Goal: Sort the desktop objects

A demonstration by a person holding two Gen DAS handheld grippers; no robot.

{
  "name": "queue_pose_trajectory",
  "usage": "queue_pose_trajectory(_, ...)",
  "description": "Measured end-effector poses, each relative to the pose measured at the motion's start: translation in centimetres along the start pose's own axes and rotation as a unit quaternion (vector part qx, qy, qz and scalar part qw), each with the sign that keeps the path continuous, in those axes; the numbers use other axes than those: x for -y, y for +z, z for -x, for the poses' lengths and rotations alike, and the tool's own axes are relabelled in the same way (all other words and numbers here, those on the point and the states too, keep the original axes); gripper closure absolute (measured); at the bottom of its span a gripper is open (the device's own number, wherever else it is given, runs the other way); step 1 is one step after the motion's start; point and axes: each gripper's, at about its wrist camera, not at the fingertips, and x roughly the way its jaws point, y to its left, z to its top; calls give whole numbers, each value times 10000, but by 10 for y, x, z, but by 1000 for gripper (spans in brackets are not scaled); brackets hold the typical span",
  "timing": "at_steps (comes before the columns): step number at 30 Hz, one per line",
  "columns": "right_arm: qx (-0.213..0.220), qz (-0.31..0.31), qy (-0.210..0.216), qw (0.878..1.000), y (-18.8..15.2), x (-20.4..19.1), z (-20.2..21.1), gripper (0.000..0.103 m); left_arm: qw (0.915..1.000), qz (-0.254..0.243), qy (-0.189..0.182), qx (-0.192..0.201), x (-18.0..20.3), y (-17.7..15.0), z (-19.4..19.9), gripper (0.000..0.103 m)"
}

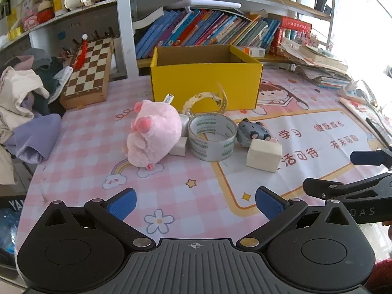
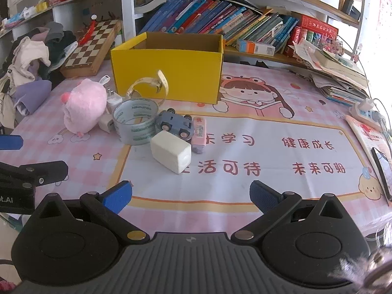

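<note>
A yellow open box (image 1: 205, 83) (image 2: 169, 73) stands at the back of the desk. In front of it lie a pink plush pig (image 1: 154, 139) (image 2: 83, 107), a clear tape roll (image 1: 212, 137) (image 2: 136, 122), a grey toy car (image 1: 253, 132) (image 2: 175, 123), a white block (image 1: 264, 154) (image 2: 171, 154), a cream watch (image 1: 208, 100) (image 2: 149, 85), a white charger (image 2: 110, 112) and a pink eraser (image 2: 199, 133). My left gripper (image 1: 196, 203) is open and empty, short of the pile. My right gripper (image 2: 191, 197) is open and empty, near the white block.
A chessboard (image 1: 88, 71) and a heap of clothes (image 1: 24, 98) lie at the left. Books line the shelf (image 1: 208, 29) behind the box. Stacked papers (image 2: 338, 73) and a power strip (image 2: 365, 112) sit at the right. A pink mat (image 2: 269, 147) covers the desk.
</note>
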Motion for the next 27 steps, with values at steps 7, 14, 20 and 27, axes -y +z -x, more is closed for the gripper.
queue_pose_trajectory(7,-12,-4,5,10000,1,-1,-2,0,9999,38,56,-137,2,-1,-1,0)
queue_pose_trajectory(14,-21,-23,-18,10000,2,-1,-1,0,9996,117,78,-245,-4,-1,-7,0)
queue_pose_trajectory(20,-29,-43,-13,10000,1,-1,-2,0,9995,91,106,-298,-1,-3,-7,0)
queue_pose_trajectory(27,-18,-63,52,10000,0,0,0,0,9994,65,109,-315,0,-2,-4,0)
